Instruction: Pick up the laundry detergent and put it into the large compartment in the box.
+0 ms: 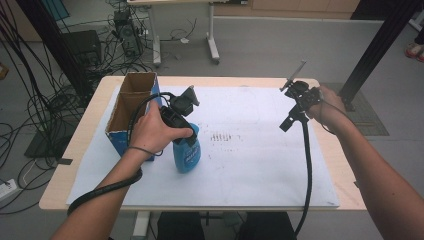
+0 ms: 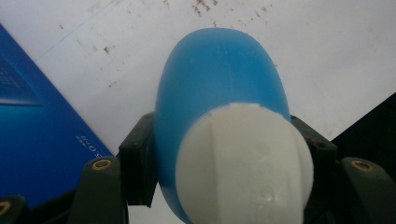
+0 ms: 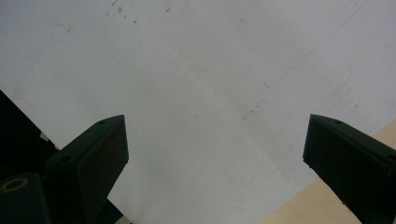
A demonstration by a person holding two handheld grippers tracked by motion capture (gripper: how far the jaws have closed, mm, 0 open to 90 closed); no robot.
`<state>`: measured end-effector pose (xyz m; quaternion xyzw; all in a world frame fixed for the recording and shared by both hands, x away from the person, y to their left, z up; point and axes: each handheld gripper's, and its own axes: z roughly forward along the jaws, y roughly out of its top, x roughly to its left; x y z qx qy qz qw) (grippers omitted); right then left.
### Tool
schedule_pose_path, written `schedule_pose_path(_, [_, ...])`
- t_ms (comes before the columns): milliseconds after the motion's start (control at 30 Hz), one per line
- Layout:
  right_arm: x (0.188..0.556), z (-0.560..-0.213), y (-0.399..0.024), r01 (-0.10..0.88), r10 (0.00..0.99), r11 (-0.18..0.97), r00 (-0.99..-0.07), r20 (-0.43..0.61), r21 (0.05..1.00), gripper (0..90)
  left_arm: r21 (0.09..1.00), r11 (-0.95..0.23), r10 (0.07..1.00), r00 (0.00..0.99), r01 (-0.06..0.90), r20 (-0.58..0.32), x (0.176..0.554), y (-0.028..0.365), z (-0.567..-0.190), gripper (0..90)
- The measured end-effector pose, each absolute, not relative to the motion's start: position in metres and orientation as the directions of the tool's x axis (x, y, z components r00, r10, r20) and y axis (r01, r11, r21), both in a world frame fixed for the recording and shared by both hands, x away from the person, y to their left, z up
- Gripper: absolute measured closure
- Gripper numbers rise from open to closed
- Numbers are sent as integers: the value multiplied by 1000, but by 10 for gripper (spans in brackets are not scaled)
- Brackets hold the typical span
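Left gripper (image 2: 224, 158) has its jaws clamped either side of the blue bottle (image 2: 217, 84), white cap (image 2: 243, 163) nearest the camera, blue box (image 2: 32, 126) just beside one jaw. Right gripper (image 3: 215, 158) hangs jaws wide above the white sheet (image 3: 210, 70).

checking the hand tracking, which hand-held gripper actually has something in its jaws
The left hand-held gripper: its jaws are shut on the blue bottle beside the blue box. The right hand-held gripper is open over bare white paper.
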<state>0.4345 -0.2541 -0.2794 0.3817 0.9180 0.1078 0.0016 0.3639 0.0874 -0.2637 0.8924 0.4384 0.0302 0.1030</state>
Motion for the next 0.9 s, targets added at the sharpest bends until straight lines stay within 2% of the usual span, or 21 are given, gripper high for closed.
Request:
schedule_pose_path(433, [433,-276,-251,697,700,685,-710,76,212,63,221,-594,789,614,774,-30,362,85,-241,378])
schedule_pose_path(900, [435,-277,-245,685,688,696,-722,71,215,63,266,-593,786,618,760,-14,364,79,-197,378])
